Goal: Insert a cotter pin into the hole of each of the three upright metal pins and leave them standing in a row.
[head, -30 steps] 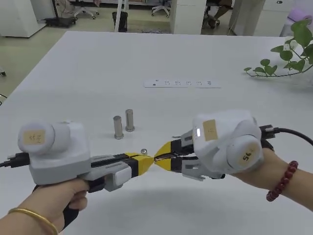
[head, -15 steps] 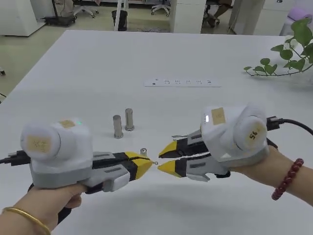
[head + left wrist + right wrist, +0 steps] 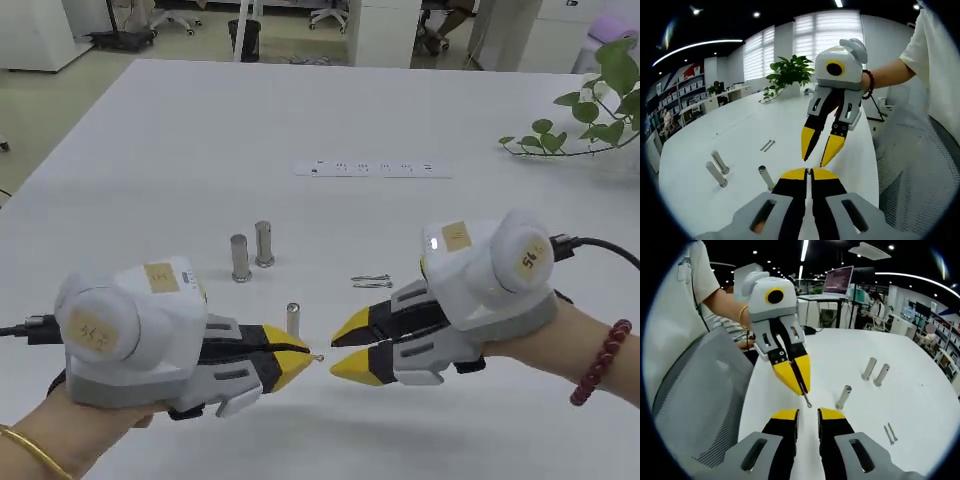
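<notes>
Three upright metal pins stand on the white table: two side by side [image 3: 240,258] [image 3: 263,243] and a third [image 3: 293,318] nearer to me. My left gripper [image 3: 305,352] is shut on a thin cotter pin [image 3: 806,399], whose tip pokes out of the yellow jaws. Facing it tip to tip, my right gripper [image 3: 334,354] is open and holds nothing. The near metal pin [image 3: 844,396] stands just behind the two sets of tips. In the left gripper view the right gripper [image 3: 814,162] hangs open just above my shut jaws.
Two spare cotter pins [image 3: 370,281] lie on the table to the right of the metal pins. A white power strip [image 3: 372,170] lies further back. A green plant [image 3: 590,120] trails in at the far right.
The two grippers met tip to tip a second ago. The right gripper has opened and drawn back to the right, leaving the cotter pin in the left gripper.
</notes>
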Available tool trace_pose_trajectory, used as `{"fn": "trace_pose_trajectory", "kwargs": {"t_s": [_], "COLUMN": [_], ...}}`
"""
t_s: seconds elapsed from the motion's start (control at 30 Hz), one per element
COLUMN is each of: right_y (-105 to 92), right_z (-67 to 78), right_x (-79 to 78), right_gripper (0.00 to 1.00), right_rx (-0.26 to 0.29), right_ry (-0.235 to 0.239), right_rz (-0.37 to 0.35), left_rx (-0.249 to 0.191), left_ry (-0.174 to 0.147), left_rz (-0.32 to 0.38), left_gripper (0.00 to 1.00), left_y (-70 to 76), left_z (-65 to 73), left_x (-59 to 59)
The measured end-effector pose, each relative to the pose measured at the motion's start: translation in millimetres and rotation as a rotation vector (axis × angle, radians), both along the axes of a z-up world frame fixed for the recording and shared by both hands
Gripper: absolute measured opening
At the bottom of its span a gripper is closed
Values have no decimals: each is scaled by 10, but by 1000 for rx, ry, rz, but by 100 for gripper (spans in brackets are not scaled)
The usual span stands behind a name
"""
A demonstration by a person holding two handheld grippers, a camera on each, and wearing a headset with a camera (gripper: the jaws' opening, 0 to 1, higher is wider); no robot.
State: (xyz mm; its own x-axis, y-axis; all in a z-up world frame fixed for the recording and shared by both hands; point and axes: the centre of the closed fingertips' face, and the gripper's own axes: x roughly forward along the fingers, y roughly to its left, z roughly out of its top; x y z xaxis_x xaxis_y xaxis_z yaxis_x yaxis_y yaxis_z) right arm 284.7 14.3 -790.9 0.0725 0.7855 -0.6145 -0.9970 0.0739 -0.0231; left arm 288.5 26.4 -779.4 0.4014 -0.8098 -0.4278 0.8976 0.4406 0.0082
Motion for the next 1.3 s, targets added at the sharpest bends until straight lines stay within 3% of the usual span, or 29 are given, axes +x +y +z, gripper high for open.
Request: {"fn": "trace_pose_trajectory", "kwargs": {"t_s": [0.1, 0.37, 0.9, 1.3], "right_y": [-12, -20, -22, -20], "right_z": [-24, -37, -78, -94], "right_x": [-26, -105, -290, -336], "right_gripper": [16, 15, 11, 7], "right_rx": [-7, 4, 11, 11], "right_ry": [9, 43, 85, 94], "right_rz": [12, 54, 141, 167], "left_rx": [31, 54, 82, 79], "left_ry": [-28, -78, -105, -117], "left_rz": [-33, -115, -238, -267], "left_gripper": [0, 0, 0, 0], "left_y": [-10, -75, -200, -243], "left_z": [-16, 1, 8, 34], "left_x": [-32, -115, -311, -343]}}
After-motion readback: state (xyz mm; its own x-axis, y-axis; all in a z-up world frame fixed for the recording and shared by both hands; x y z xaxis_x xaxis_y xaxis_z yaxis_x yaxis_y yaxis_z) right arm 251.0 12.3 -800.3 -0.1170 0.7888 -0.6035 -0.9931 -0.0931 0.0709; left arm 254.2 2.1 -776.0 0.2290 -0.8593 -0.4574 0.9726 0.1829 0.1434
